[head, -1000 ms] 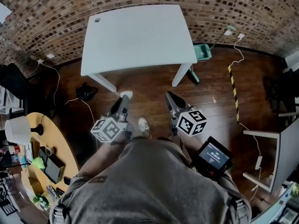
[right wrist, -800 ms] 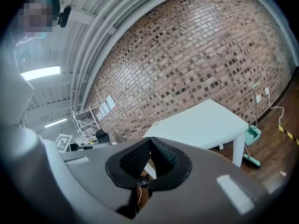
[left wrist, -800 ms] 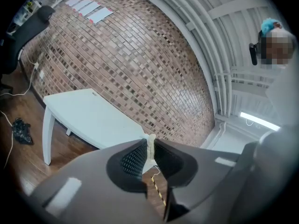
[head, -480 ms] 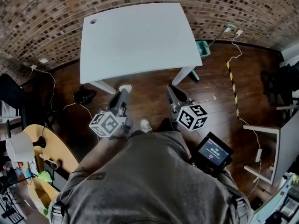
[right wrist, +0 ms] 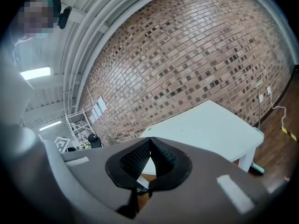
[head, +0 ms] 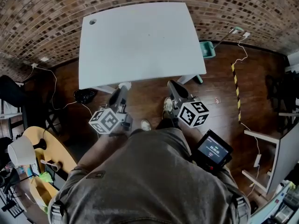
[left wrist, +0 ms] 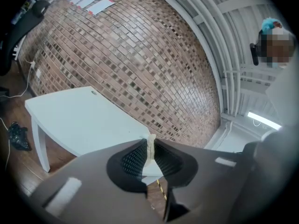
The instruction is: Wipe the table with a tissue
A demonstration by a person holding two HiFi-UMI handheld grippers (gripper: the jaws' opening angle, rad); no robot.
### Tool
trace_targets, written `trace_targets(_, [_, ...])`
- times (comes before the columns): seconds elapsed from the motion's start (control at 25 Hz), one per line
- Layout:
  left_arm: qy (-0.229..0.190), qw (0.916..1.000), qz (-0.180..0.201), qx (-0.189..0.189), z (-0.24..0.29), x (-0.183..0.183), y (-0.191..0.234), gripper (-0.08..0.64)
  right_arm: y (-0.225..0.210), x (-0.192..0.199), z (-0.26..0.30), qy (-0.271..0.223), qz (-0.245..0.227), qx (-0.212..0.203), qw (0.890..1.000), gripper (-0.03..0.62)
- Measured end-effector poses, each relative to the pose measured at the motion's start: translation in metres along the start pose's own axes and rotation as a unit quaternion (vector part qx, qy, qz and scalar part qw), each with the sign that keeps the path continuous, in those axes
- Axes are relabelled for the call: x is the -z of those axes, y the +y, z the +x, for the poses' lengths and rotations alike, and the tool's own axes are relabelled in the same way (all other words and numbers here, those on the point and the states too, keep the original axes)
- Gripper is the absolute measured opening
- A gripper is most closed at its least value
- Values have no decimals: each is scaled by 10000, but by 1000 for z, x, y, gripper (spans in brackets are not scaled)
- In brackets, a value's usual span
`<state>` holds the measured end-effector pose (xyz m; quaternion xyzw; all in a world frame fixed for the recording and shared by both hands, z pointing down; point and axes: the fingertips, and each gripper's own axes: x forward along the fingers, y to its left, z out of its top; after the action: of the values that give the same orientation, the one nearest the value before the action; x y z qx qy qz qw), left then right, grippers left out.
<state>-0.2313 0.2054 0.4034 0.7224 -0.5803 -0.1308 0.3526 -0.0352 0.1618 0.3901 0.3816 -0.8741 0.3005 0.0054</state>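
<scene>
A white table [head: 140,41] stands against the brick wall, its top bare. My left gripper [head: 123,88] is held just below the table's near edge, shut on a small white tissue [head: 124,85]. The tissue [left wrist: 150,145] shows as a thin upright strip pinched between the dark pads in the left gripper view, with the table [left wrist: 79,120] ahead. My right gripper [head: 172,85] is also at the near edge, further right. Its jaws meet with nothing between them in the right gripper view, where the table [right wrist: 210,125] lies ahead.
A green dustpan [head: 206,49] lies on the wooden floor by the table's right legs, near a yellow-black strip [head: 236,90]. A black bundle [head: 83,95] and cables lie on the left. A round wooden side table [head: 32,174] with a lamp [head: 17,151] stands at lower left.
The person has stepped toward the table. Both grippers have moved forward from mid-floor to its near edge. The left still holds the tissue.
</scene>
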Motion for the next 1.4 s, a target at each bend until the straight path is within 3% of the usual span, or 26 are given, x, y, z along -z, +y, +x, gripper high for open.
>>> trace_targets(0.44, [-26,9980,21,-635,91,-8,1,44,-78,-53,59,371,-125,-388,9985,14])
trace_targets(0.76, [-76,9943,-35,-1068,125,-12,3,44,-105,-57,82,778,-71,-698,9945,14])
trace_targets(1.4, [756,9922,-13,-988,186,4,61,44,-129,-53,113,983,-138,-155,9949,14])
